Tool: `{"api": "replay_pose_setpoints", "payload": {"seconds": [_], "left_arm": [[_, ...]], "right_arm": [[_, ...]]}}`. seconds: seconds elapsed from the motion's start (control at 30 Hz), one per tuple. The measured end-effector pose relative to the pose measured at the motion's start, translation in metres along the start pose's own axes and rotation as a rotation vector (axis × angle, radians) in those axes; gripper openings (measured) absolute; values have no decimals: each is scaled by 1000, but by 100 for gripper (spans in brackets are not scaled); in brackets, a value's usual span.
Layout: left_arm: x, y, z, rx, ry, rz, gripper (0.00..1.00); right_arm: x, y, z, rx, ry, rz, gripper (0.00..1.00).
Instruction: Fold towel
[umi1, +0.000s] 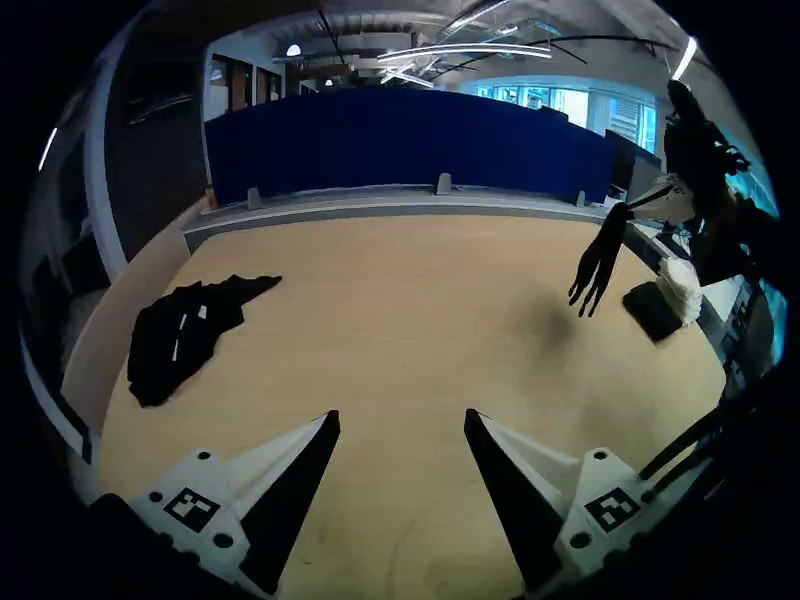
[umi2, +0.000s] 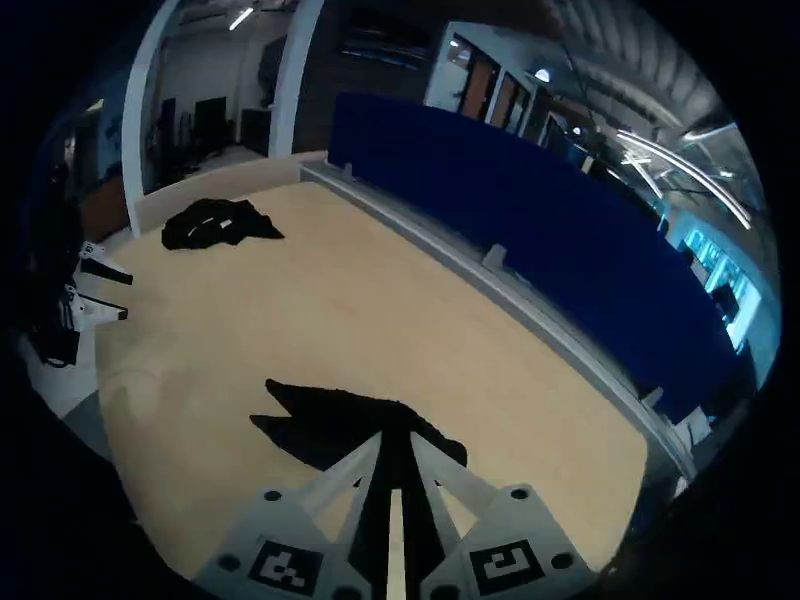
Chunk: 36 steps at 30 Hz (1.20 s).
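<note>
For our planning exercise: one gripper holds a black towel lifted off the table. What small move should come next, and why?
Probably lower the right gripper toward the table ahead of the open left gripper: the towel hangs bunched from its grip, and needs laying flat before folding.

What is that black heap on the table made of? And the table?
The heap looks like soft, dull cloth: it lies crumpled in floppy folds. The towel in the right claw hangs just as limp. The table looks like pale wood or wood-look laminate, smooth with a faint sheen.
</note>
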<state>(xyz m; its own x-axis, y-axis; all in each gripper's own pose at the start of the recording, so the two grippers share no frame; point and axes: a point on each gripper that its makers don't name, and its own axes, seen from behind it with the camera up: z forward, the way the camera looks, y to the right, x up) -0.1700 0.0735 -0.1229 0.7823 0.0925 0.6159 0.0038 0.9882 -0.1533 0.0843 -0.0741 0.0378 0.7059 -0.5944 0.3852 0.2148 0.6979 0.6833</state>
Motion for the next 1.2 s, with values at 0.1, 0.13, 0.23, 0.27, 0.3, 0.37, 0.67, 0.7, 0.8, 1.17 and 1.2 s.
{"api": "replay_pose_setpoints", "payload": {"seconds": [0.1,0.13,0.23,0.27,0.3,0.37,0.67,0.7,0.8,1.17,1.2], "left_arm": [[1,2,3,1,-3,5,92],[1,2,4,1,-5,5,92],[3,3,6,4,-9,5,92],[3,3,7,6,-10,5,92],[4,3,8,7,-11,5,92],[6,4,9,9,-12,5,93],[7,8,10,20,-24,14,92],[7,9,10,21,-25,15,92],[6,11,10,23,-29,21,92],[9,16,12,24,-33,29,92],[9,17,12,23,-33,30,92]], "right_arm": [[-14,24,-9,-21,-18,5,4],[-19,33,-12,-29,-24,7,4],[-34,57,-19,-53,-42,15,4],[-39,66,-22,-61,-47,20,4],[-43,73,-24,-69,-52,24,4],[-52,89,-28,-85,-62,32,4],[-88,147,-44,-131,-115,41,4],[-91,151,-45,-134,-121,41,4],[-102,164,-46,-143,-139,46,4],[-128,180,-54,-160,-164,80,4],[-131,181,-55,-161,-165,83,4]]}}
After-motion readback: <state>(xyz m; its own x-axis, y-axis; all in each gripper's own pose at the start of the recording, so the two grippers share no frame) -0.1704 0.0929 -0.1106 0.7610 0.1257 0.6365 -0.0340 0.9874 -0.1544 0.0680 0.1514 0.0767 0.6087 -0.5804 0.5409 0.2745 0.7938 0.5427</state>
